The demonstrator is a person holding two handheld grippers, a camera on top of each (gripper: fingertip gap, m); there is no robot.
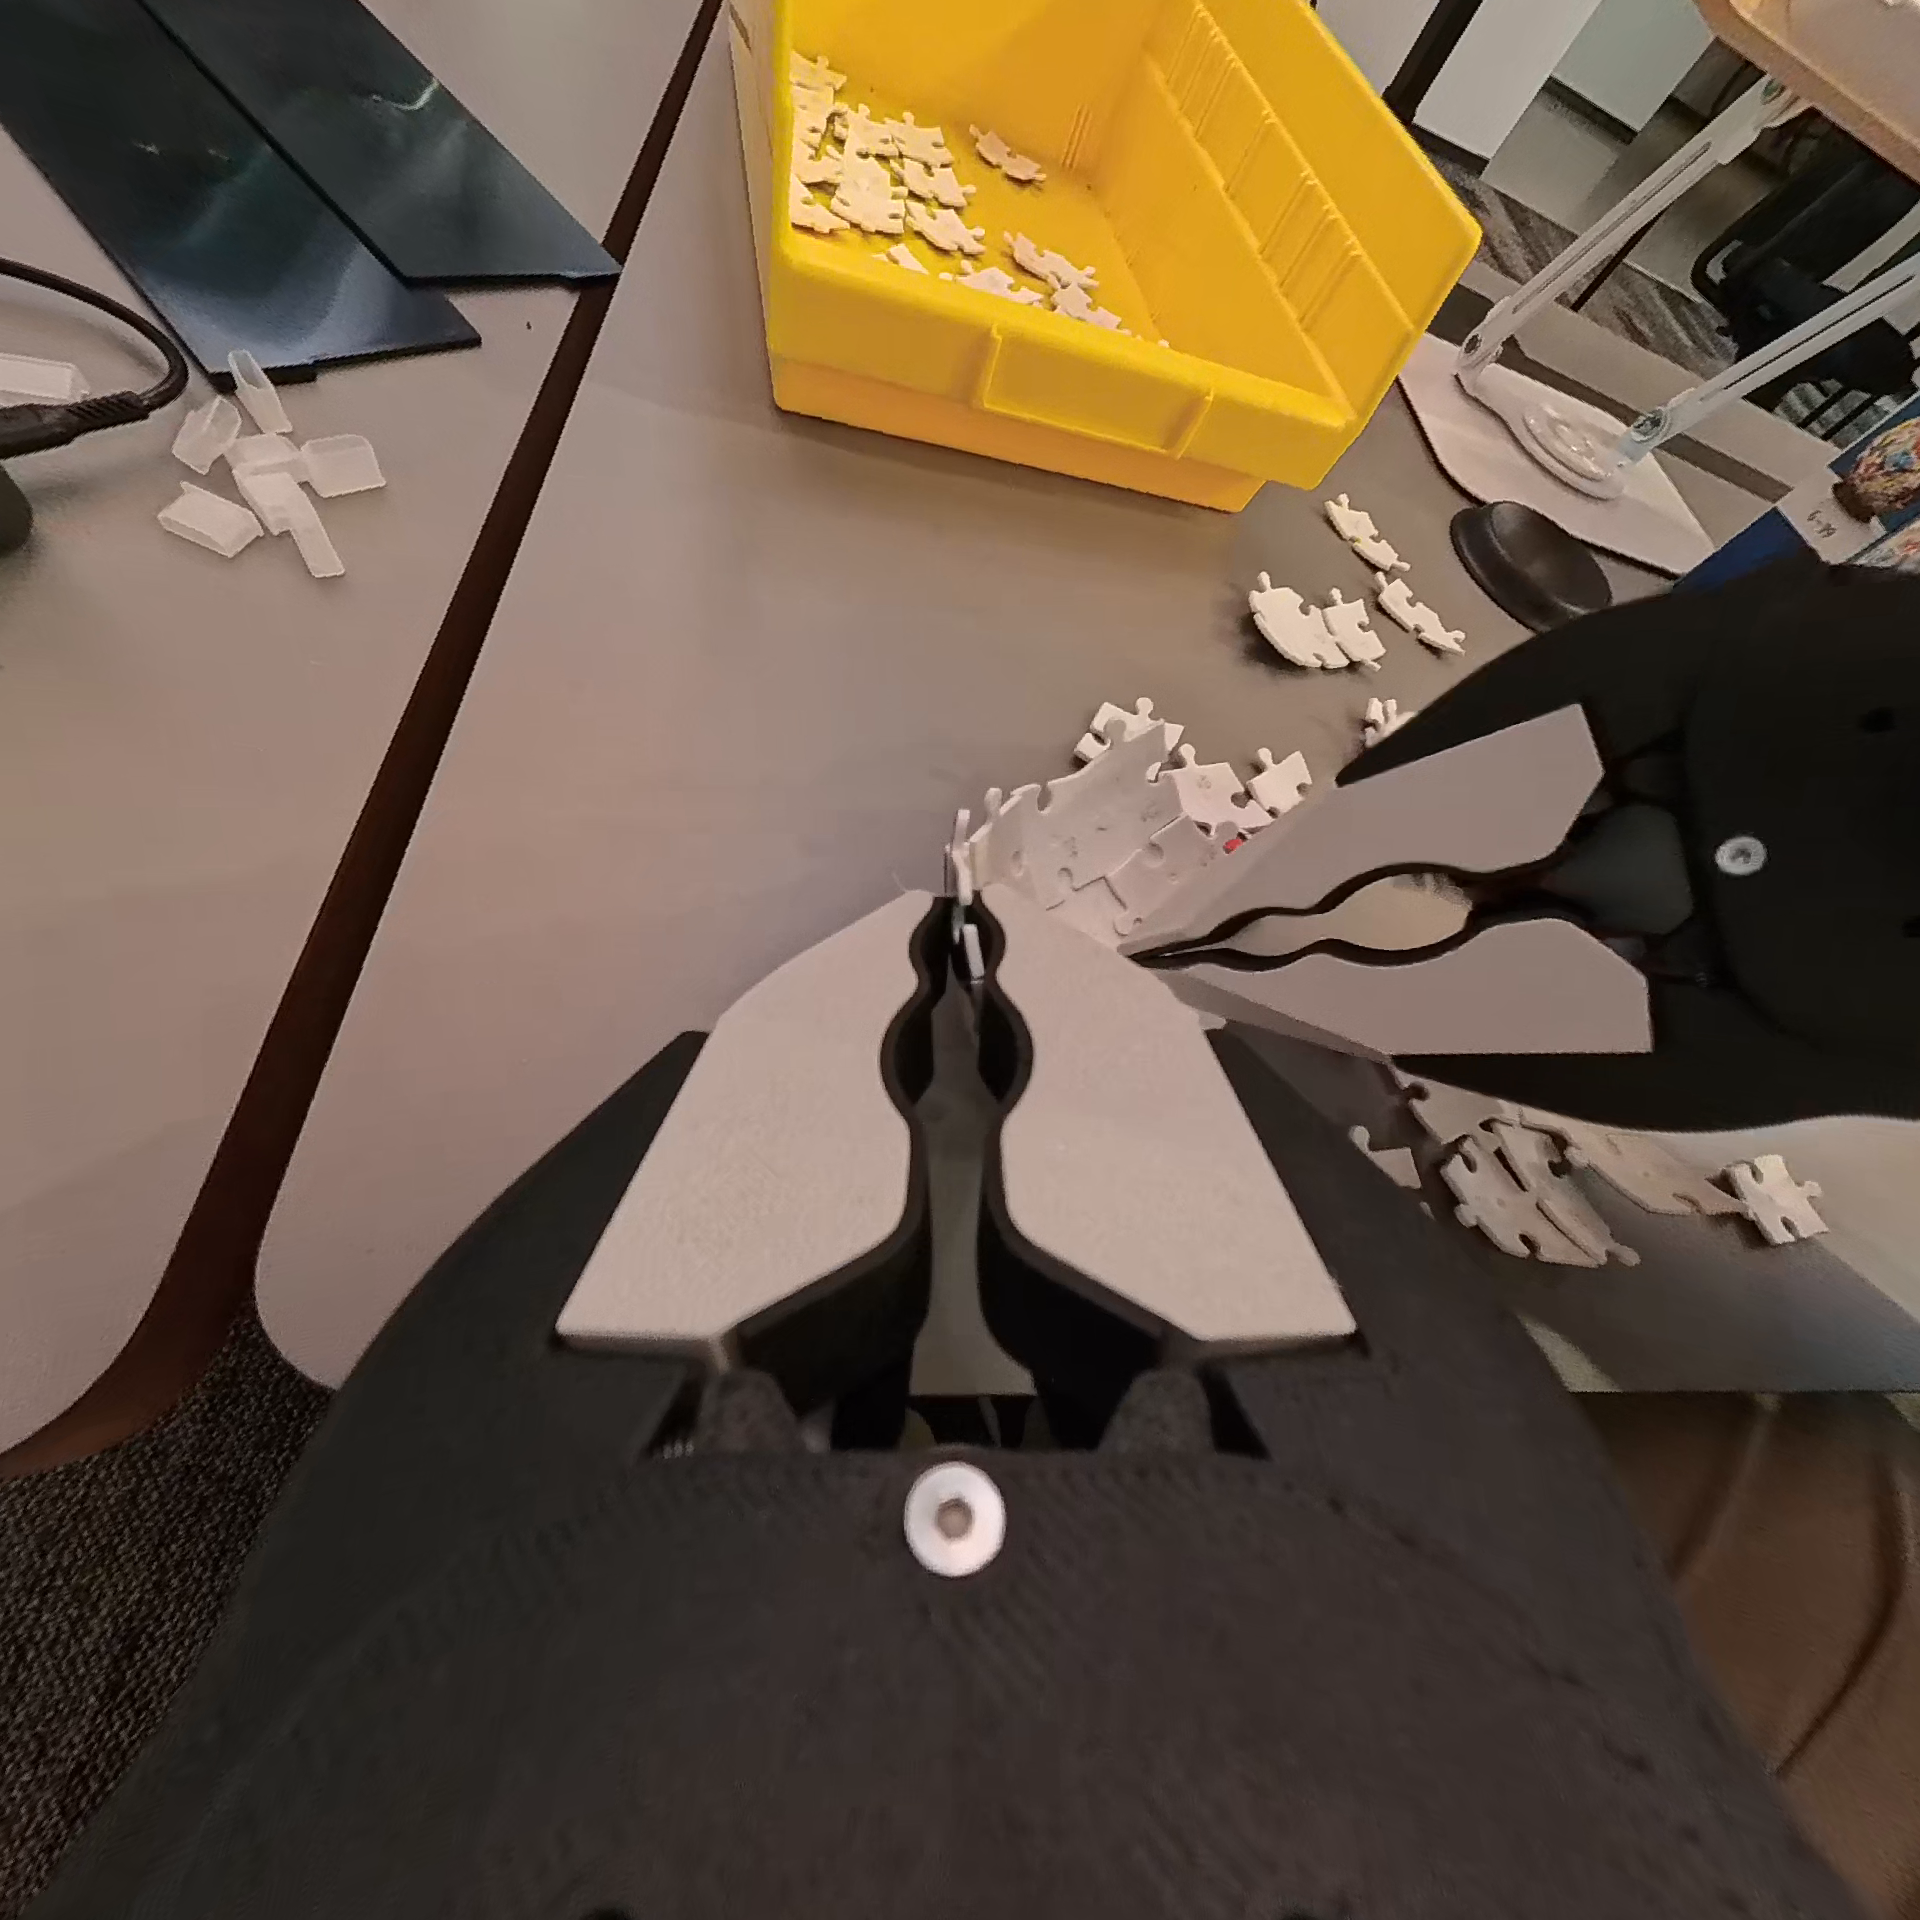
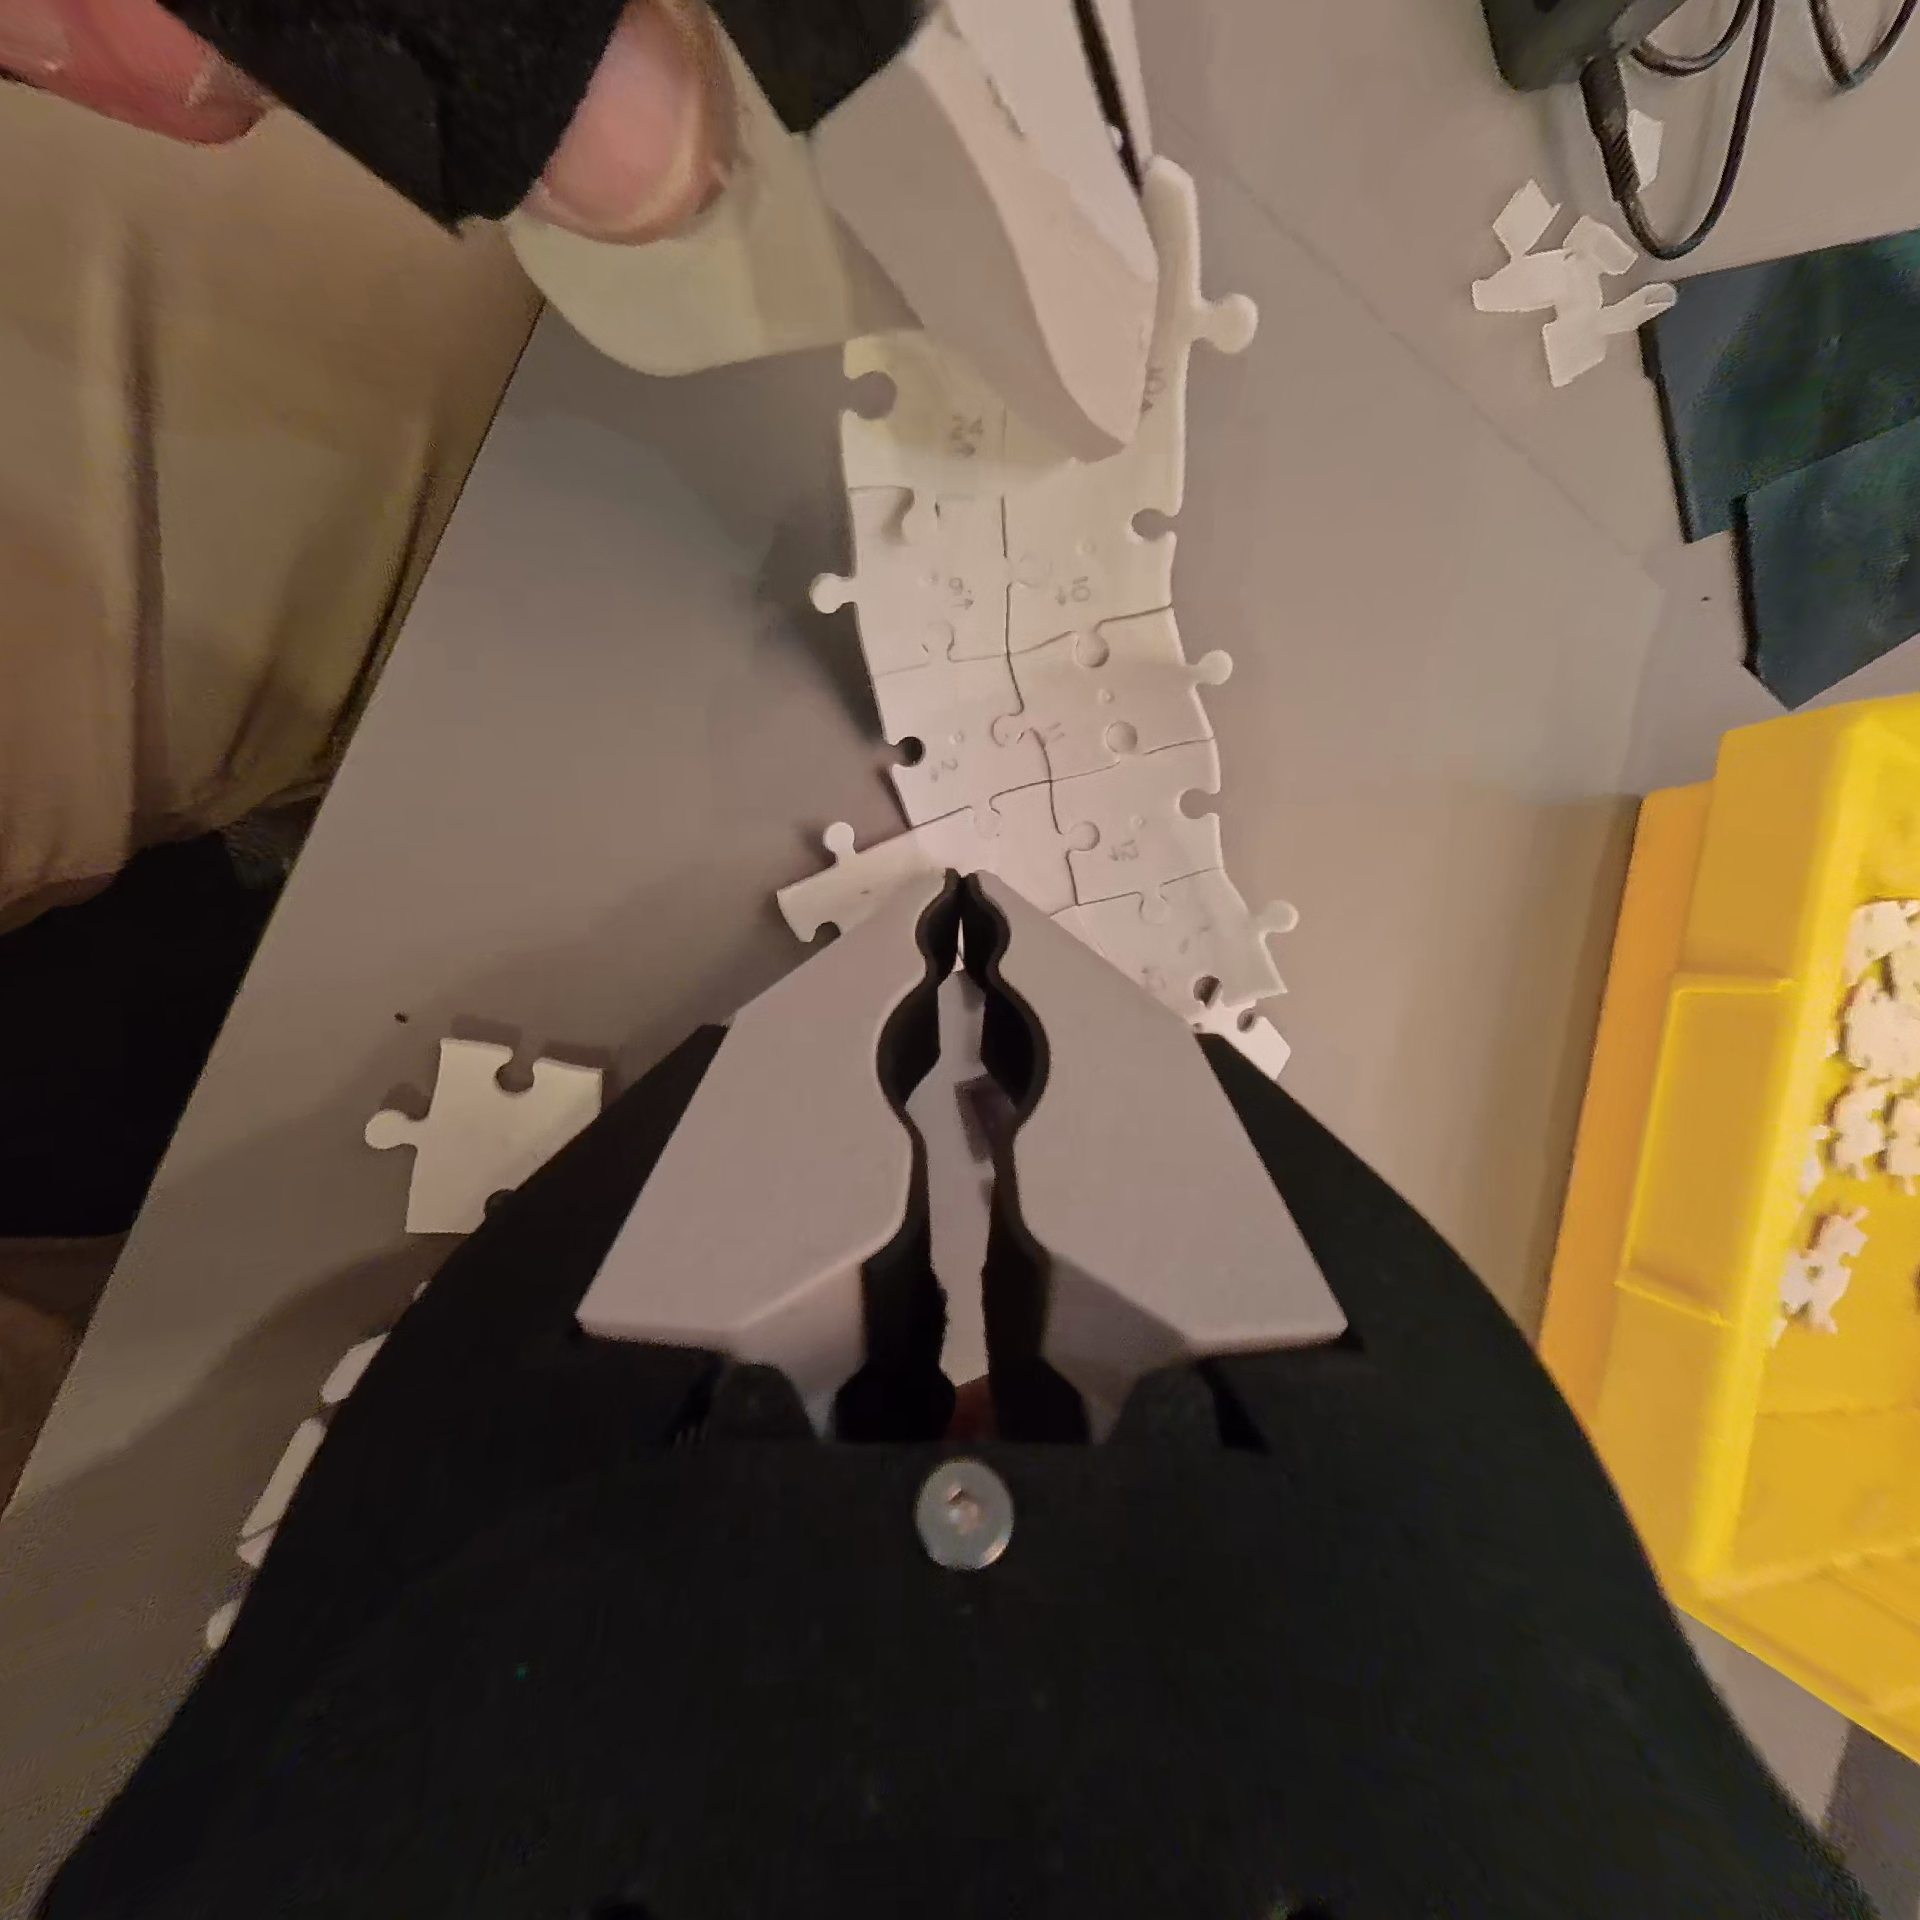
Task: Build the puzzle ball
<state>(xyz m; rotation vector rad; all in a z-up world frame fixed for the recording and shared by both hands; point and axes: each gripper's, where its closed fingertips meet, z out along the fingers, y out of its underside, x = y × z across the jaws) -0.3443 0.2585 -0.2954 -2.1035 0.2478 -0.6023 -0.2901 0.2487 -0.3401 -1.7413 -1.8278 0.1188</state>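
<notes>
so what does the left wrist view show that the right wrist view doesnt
Only the left wrist view shows the full inside of the yellow bin with loose pieces, the small clear plastic parts on the next table, a black cable, and a lamp base.

Only the right wrist view shows the joined strip face on, with a person's gloved fingers above it.

Both show the strip, pinched at one end by the left hand-held gripper and at the other by the right hand-held gripper, and the grey table.
</notes>
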